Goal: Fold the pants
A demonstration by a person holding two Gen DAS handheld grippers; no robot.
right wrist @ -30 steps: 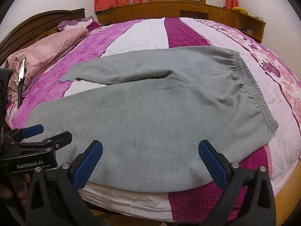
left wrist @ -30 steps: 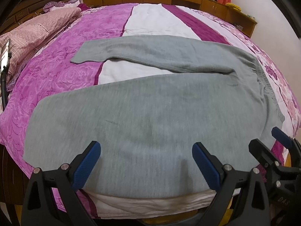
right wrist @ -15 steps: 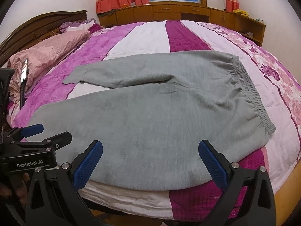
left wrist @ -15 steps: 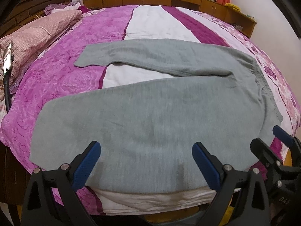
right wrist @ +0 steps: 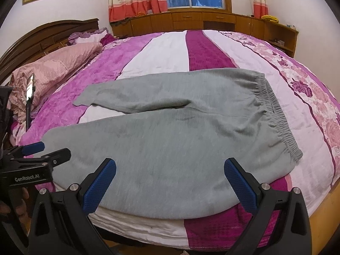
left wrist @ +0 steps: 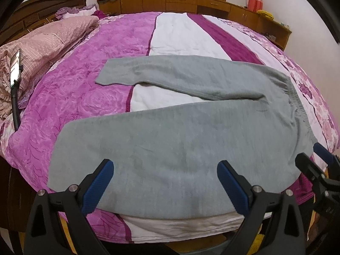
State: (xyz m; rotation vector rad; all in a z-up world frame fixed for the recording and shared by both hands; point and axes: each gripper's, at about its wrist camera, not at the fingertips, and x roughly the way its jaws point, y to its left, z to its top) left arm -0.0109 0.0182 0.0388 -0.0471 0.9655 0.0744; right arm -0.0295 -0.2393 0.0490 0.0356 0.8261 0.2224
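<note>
Grey sweatpants [left wrist: 180, 136] lie flat and spread on the bed, both legs pointing left, the elastic waistband [right wrist: 276, 114] at the right. The pants also fill the right wrist view [right wrist: 170, 144]. My left gripper [left wrist: 165, 182] is open and empty, hovering over the near leg at the bed's front edge. My right gripper [right wrist: 170, 180] is open and empty, hovering over the near hip part. Each gripper shows at the side of the other's view: the right one in the left wrist view [left wrist: 314, 161], the left one in the right wrist view [right wrist: 42, 150].
The bed [left wrist: 85, 97] has a purple, white and pink cover. Pink pillows [right wrist: 53, 68] lie at the left by the wooden headboard. A phone on a stand [left wrist: 14, 68] is at the left edge. Wooden cabinets [right wrist: 191, 21] line the far wall.
Both grippers have drawn back and risen a little from the bed; the pants look smaller and lie unmoved. Both stay open.
</note>
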